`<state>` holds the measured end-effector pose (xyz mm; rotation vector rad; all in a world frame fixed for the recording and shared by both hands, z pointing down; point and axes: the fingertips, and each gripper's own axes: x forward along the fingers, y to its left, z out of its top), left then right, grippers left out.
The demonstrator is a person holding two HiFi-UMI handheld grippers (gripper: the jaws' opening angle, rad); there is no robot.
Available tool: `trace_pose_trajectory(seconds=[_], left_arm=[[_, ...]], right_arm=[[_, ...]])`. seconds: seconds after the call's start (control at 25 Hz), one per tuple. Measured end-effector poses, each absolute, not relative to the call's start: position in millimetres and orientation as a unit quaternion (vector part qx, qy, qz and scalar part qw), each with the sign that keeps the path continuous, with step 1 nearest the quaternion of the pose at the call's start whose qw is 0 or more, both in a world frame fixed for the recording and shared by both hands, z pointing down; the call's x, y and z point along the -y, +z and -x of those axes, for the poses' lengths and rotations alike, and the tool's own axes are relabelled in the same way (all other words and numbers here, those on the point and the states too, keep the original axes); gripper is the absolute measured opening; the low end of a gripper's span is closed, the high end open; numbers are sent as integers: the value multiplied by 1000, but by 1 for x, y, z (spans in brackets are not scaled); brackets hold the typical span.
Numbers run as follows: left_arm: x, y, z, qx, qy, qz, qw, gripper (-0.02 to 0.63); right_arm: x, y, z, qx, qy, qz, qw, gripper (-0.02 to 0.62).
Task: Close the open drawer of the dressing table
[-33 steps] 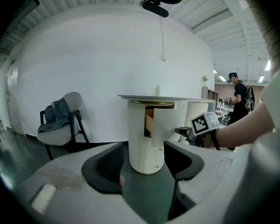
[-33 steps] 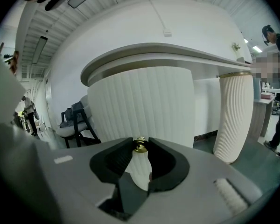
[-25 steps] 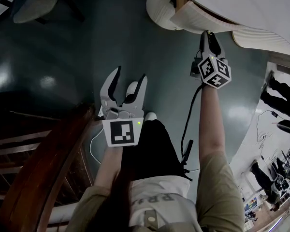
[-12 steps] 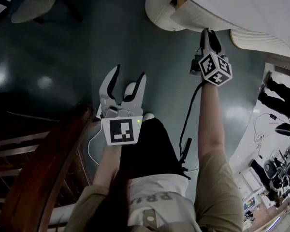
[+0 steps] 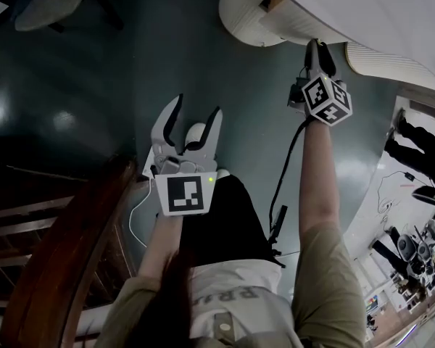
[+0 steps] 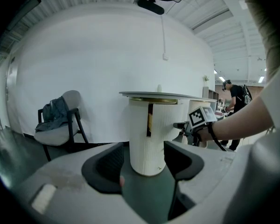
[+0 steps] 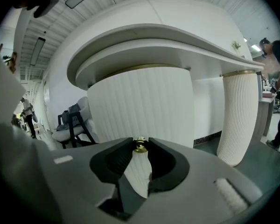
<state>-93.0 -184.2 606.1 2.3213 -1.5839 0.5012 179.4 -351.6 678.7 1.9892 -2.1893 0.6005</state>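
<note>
Right gripper view: the right gripper has its jaws pinched on the brass knob of the ribbed drawer directly ahead, presumably to push it shut, while the left gripper hangs idle, jaws wide.

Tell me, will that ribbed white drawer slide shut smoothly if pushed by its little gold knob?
Probably stiff: the drawer front looks like solid ribbed board, so it shouldn't flex. The gold knob is small, round and shiny, so the right gripper, pinching it, may slip. The knob sits mid-front, so a straight push likely slides the drawer without skewing.
</note>
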Motion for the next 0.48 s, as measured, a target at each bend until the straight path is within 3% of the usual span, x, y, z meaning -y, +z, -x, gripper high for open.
trace_pose_trajectory(seconds=[0.48], left_arm=[[194, 610, 80, 539, 171, -812, 142, 284]], right_arm=[[362, 679, -182, 722, 198, -660, 60, 106]])
